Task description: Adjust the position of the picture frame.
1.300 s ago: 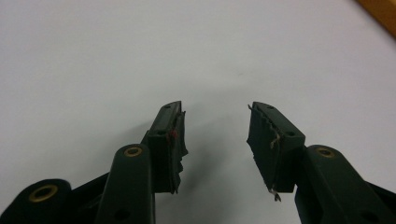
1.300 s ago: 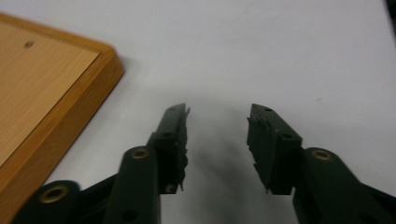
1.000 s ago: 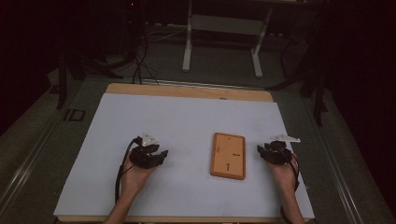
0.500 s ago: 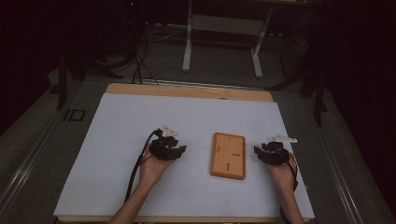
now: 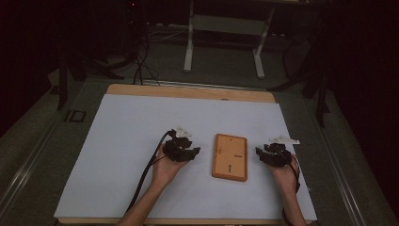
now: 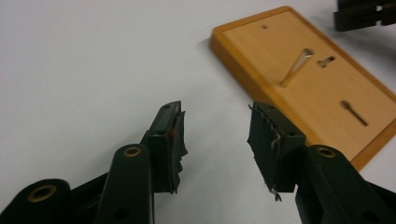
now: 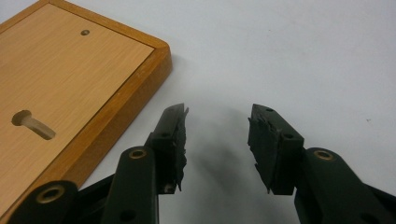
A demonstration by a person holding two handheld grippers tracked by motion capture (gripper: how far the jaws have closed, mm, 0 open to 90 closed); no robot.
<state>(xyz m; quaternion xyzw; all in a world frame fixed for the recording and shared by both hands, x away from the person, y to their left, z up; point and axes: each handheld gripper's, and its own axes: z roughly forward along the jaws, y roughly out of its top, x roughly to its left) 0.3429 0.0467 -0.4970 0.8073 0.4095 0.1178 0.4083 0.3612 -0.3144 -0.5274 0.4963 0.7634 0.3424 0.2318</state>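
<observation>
Left forearm is seen entering from the bottom edge in the high view, angled up and right, hand wrapped around the left gripper (image 5: 181, 149) over the white table cover (image 5: 122, 141), just left of the wooden board (image 5: 230, 157). A black cable (image 5: 147, 174) is trailed back along the forearm. In the left gripper view its 2 jaws are held apart with nothing between them, white surface below, board (image 6: 308, 79) ahead to the right. 3 slots are cut into the board face, plus 1 small hole near the far corner.

Board is laid flat at table centre-right, long side running away from the person, between the 2 grippers, not touched by either.

Right gripper (image 5: 273, 154) is held just right of the board, wrist straight, forearm coming up from the bottom edge. In the right gripper view its jaws are spread, empty, board corner (image 7: 70, 79) close on the left.
</observation>
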